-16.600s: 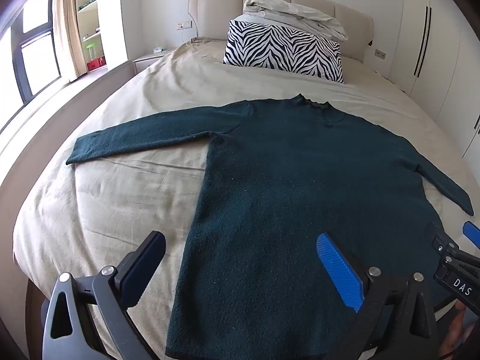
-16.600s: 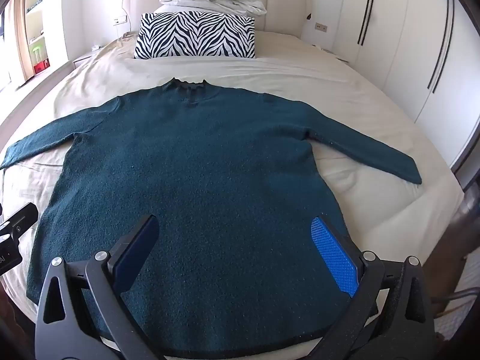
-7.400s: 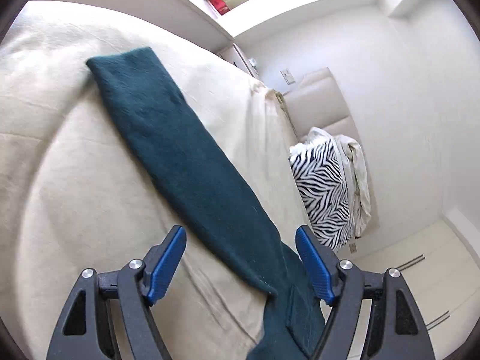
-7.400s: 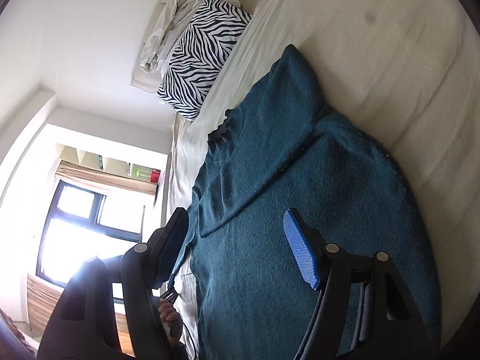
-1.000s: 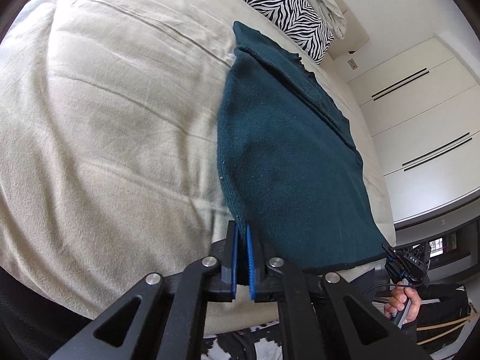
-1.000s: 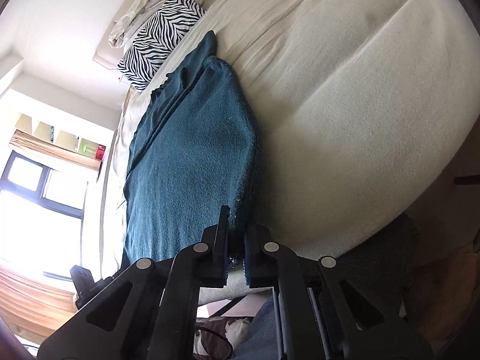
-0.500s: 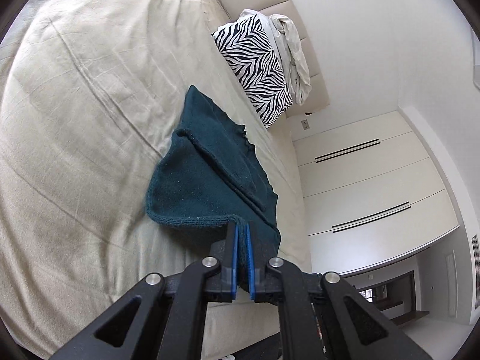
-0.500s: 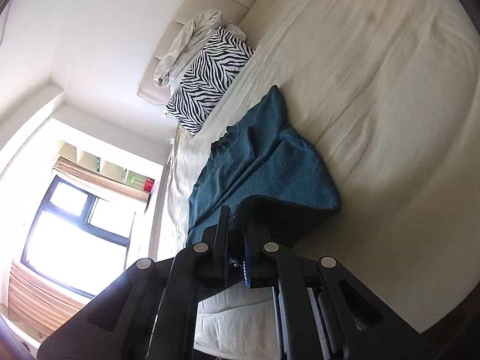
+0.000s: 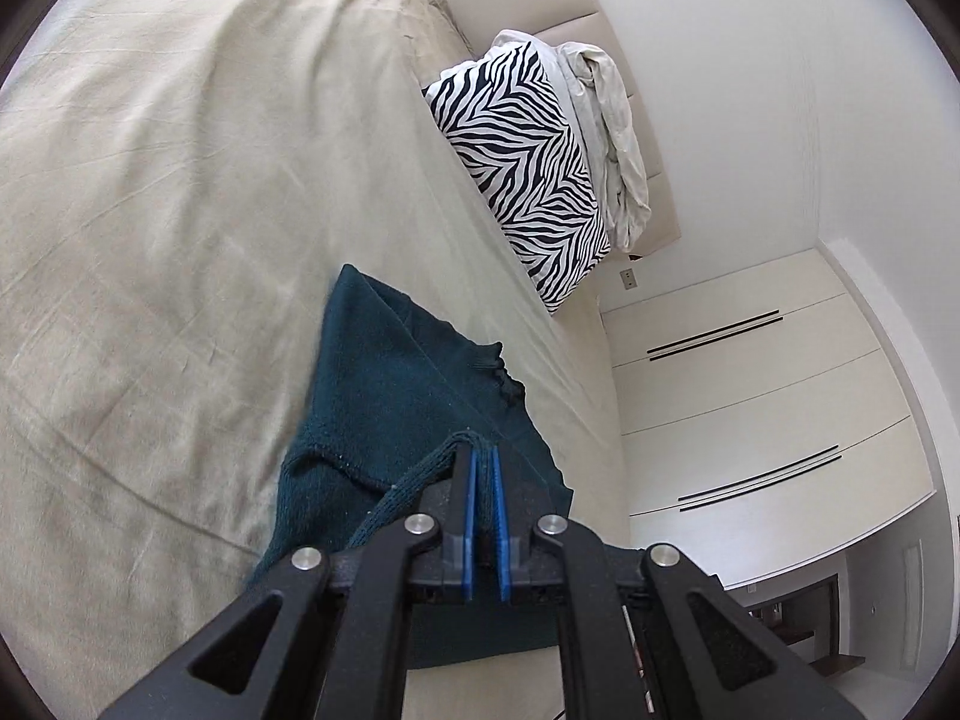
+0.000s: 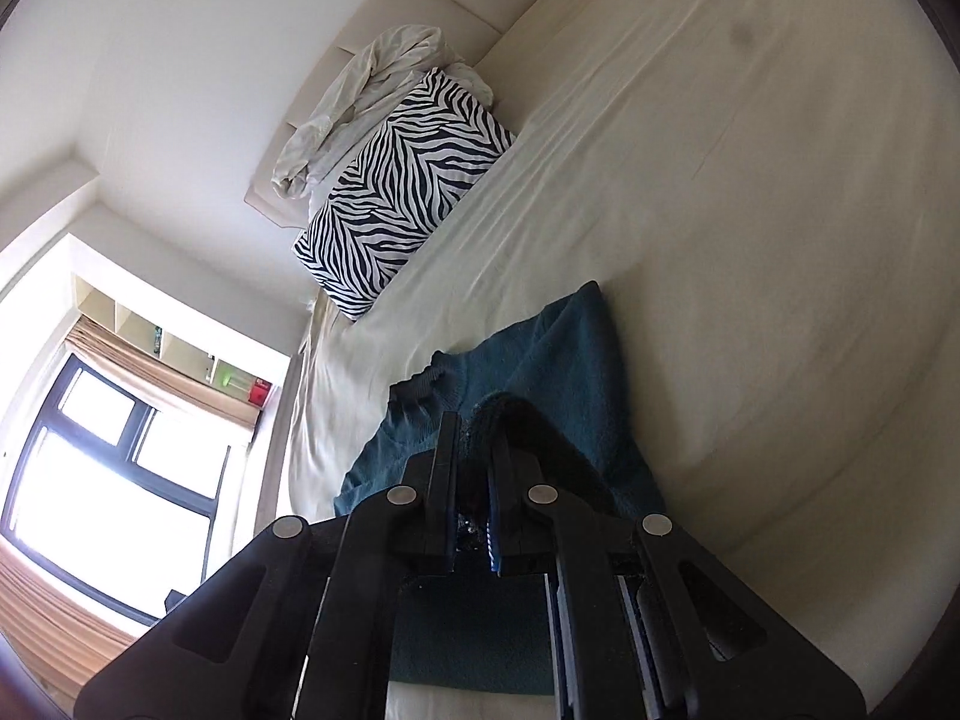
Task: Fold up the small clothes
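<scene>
A dark teal sweater [image 9: 396, 396] lies on the beige bed sheet [image 9: 180, 180], its sleeves folded in and its lower part doubled up toward the collar [image 9: 501, 375]. My left gripper [image 9: 483, 456] is shut on the sweater's hem edge, which hangs from the blue pads above the collar end. In the right wrist view the same sweater [image 10: 576, 360] shows under my right gripper [image 10: 471, 432], which is shut on the other hem corner. The collar [image 10: 420, 384] sits just beyond that grip. Most of the sweater's lower half is hidden behind both grippers.
A zebra-striped pillow [image 9: 528, 174] with crumpled white bedding [image 9: 618, 138] on it leans at the padded headboard [image 9: 540, 0]. White wardrobe doors [image 9: 750, 396] stand beside the bed. A window [image 10: 108, 450] and shelves [image 10: 156, 336] lie on the other side.
Both grippers have carried the hem up the bed toward the collar, folding the sweater's lower half over its upper half. The visible sweater has shortened markedly.
</scene>
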Action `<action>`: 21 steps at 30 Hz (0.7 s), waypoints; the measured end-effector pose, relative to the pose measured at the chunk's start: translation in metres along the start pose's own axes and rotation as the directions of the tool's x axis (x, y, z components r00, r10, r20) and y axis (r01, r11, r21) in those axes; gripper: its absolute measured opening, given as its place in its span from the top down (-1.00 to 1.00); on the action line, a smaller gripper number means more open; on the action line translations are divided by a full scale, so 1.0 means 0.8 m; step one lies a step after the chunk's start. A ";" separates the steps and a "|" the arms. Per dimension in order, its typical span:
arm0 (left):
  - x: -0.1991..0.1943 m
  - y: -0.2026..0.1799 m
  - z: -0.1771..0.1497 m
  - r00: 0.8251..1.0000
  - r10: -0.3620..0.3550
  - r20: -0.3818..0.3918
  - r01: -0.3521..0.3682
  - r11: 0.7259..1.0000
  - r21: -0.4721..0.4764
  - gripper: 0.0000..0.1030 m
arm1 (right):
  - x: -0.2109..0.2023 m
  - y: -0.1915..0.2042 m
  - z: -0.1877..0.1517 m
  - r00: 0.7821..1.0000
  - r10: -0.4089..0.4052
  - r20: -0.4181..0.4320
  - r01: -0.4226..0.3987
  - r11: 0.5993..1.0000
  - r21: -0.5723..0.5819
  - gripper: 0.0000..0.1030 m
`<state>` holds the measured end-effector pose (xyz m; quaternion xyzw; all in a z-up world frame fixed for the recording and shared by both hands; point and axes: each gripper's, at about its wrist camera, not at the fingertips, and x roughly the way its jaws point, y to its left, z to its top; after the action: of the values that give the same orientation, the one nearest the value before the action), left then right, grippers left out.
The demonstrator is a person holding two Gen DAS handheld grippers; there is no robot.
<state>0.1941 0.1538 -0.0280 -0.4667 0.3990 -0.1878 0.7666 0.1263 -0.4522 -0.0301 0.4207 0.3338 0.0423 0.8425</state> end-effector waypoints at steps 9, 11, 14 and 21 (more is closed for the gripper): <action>0.096 0.028 0.076 0.997 0.079 0.022 -0.079 0.997 -0.016 0.87 | 0.145 -0.022 0.077 0.997 -0.074 -0.017 0.075 0.994 0.080 0.86; 0.121 0.041 0.085 0.989 0.146 0.014 -0.146 0.989 -0.009 0.86 | 0.178 -0.038 0.088 0.994 -0.090 -0.056 0.097 0.987 0.128 0.85; 0.139 0.065 0.087 0.980 0.200 -0.003 -0.200 0.980 -0.020 0.74 | 0.213 -0.052 0.089 0.985 -0.134 -0.105 0.148 0.979 0.143 0.70; 0.116 0.072 0.064 0.981 0.189 0.037 -0.189 0.982 -0.009 0.18 | 0.188 -0.038 0.069 0.986 -0.161 -0.037 0.162 0.986 0.039 0.17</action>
<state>0.2862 0.1499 -0.1061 -0.4321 0.4274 -0.1042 0.7872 0.2696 -0.4565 -0.1085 0.4089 0.3818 -0.0260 0.8285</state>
